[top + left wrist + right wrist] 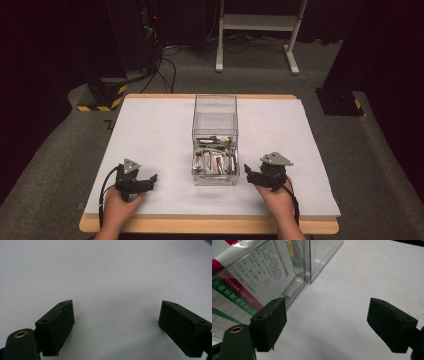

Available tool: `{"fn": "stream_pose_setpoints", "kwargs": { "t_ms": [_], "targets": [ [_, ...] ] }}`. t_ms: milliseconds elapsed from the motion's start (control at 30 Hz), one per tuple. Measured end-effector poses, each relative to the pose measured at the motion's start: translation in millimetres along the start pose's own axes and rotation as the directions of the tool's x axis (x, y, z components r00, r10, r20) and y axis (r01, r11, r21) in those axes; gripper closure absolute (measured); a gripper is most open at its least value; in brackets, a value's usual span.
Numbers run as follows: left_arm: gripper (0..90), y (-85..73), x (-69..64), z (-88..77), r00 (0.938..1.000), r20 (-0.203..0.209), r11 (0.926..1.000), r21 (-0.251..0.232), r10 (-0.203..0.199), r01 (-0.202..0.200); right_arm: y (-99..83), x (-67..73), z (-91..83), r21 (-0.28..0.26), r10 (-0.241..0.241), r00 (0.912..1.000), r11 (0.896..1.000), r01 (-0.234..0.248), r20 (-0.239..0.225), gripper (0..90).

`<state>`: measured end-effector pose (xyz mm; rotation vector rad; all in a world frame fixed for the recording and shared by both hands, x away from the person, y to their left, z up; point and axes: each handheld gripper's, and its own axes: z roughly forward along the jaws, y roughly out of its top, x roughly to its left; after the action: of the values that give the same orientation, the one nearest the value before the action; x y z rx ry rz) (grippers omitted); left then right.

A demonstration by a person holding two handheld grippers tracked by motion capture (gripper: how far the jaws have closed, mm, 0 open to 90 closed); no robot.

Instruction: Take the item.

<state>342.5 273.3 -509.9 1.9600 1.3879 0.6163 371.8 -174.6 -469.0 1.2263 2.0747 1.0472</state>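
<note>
Jaws stand apart and empty on both: the right hand-held gripper (248, 172) sits just beside the box (215, 131), the left hand-held gripper (151, 178) rests well apart from it on the bare worktop (150, 130). Sachets (215, 159) lie piled inside the box. Nothing is gripped, so I judge the handling of sachets not yet begun.

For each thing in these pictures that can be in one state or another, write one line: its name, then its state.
Left gripper: open, jaws wide apart, empty, above bare white table.
Right gripper: open, empty, beside the box's wall.
Clear box: upright, no lid on it, partly filled.
Packets: lying piled in the box's near end, sealed as far as can be told.
</note>
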Motion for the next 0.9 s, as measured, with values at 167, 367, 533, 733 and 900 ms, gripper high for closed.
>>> {"fn": "stream_pose_setpoints", "kwargs": {
  "t_ms": [167,367,533,733,900],
  "targets": [
    [13.3,0.0,0.0,0.0,1.0,0.0,1.0,0.0,0.0,0.0,2.9,2.2,-4.9,-0.031,-0.01,0.9999,0.999,0.01,-0.002,16.2],
    [13.3,0.0,0.0,0.0,1.0,0.0,1.0,0.0,0.0,0.0,6.9,5.3,-11.8,-0.063,-0.018,0.9998,0.998,0.018,-0.007,16.2],
    [13.3,0.0,-0.1,0.1,1.0,-0.001,1.0,-0.001,0.0,0.0,10.0,8.0,-17.0,-0.089,-0.03,0.9996,0.996,0.029,-0.003,16.3],
    [13.3,0.0,-0.1,0.1,1.0,-0.001,1.0,-0.001,0.0,0.0,14.3,10.7,-22.5,-0.11,-0.041,0.9991,0.993,0.04,-0.007,16.3],
    [13.3,0.0,0.0,0.1,1.0,-0.001,1.0,-0.001,0.0,0.0,16.8,12.6,-24.1,-0.121,-0.045,0.9989,0.992,0.043,-0.015,16.3]
  ]
}}
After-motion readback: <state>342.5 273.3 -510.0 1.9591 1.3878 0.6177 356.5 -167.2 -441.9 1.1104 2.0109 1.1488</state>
